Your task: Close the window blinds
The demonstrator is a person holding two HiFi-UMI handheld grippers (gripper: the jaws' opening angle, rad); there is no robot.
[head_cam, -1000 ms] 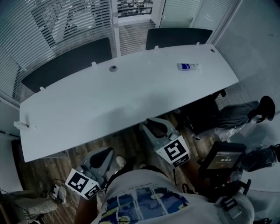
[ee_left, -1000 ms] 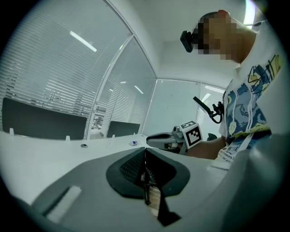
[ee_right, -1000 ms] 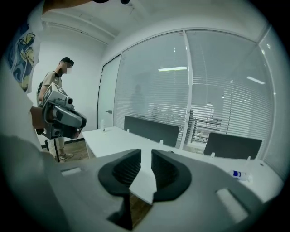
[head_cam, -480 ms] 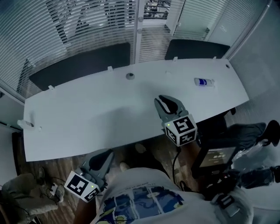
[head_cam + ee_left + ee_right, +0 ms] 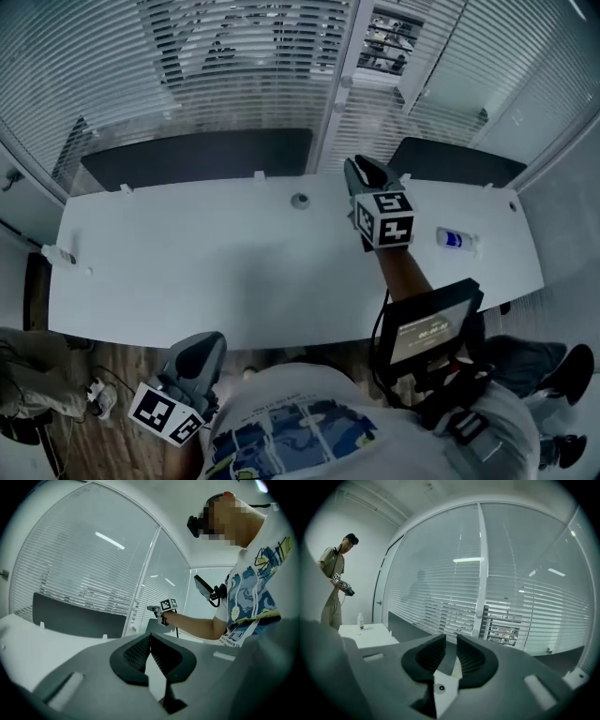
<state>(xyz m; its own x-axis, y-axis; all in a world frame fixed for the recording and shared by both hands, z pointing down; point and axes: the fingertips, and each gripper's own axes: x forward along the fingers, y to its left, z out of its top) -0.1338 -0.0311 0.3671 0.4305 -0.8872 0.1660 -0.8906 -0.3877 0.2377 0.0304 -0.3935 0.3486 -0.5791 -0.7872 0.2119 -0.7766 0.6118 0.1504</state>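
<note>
White slatted window blinds (image 5: 234, 66) run along the wall behind a long white table (image 5: 187, 272). Their slats stand partly open, most widely in a narrow section (image 5: 384, 37) right of the white frame post (image 5: 337, 103). My right gripper (image 5: 361, 166) is held out over the table's far edge and points at that post. Its jaws stand a little apart, with nothing between them. In the right gripper view the gripper (image 5: 451, 638) faces the blinds (image 5: 445, 613) and the post (image 5: 480, 573). My left gripper (image 5: 208, 339) hangs low at the near table edge, with its pads (image 5: 140, 651) meeting at the tips.
Two dark panels (image 5: 197, 155) (image 5: 459, 164) stand along the table's far edge. A small bottle (image 5: 457, 240) lies at the table's right, another bottle (image 5: 56, 255) at its left end, and a round grommet (image 5: 300, 200) mid-table. A second person (image 5: 335, 583) stands left in the right gripper view.
My right gripper has swung from below the near table edge out across the table to the window post. The head view has tilted up onto the blinds. The left gripper stays low.
</note>
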